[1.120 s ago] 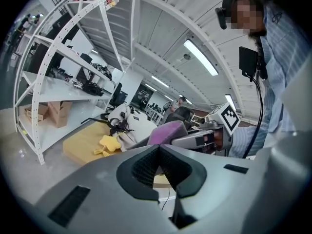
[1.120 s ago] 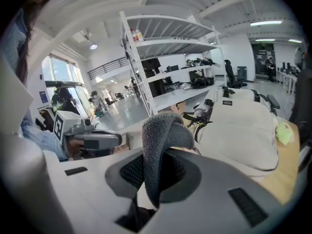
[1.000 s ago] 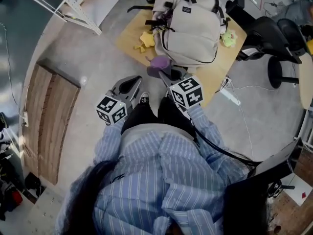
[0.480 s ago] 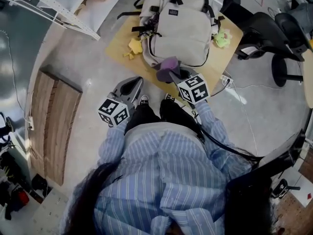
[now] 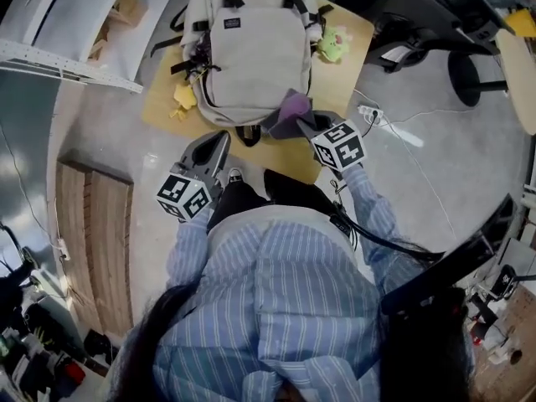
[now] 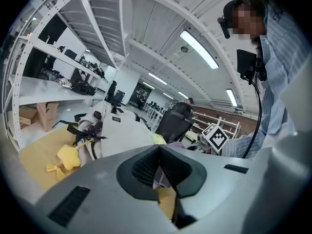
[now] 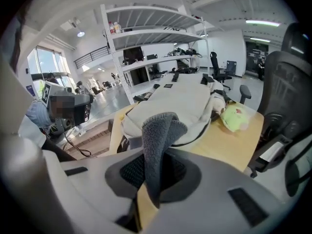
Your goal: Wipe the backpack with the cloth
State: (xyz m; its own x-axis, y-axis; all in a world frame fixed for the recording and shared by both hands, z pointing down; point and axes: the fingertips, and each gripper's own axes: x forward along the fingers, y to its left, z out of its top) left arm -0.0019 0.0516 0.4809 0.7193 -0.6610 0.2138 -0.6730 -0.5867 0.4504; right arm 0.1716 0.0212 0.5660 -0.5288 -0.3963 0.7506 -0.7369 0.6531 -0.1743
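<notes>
Backpack [image 5: 251, 53]: flat on the table [image 5: 289, 156] at 12 o'clock from me, long axis 12 to 6, bottom end toward me, front face up.
Look: cream fabric, black straps, 1 small dark label near the far end.
Cloth [image 7: 160, 130]: grey-purple, pinched in my right gripper [image 5: 295, 126], by the backpack's 5 o'clock corner.
Left gripper [image 5: 216, 146]: jaws pressed together, holding nothing, at the backpack's 7.
Toys: yellow toy [image 5: 184, 97] at its 8, green toy [image 5: 333, 44] at its 3.
</notes>
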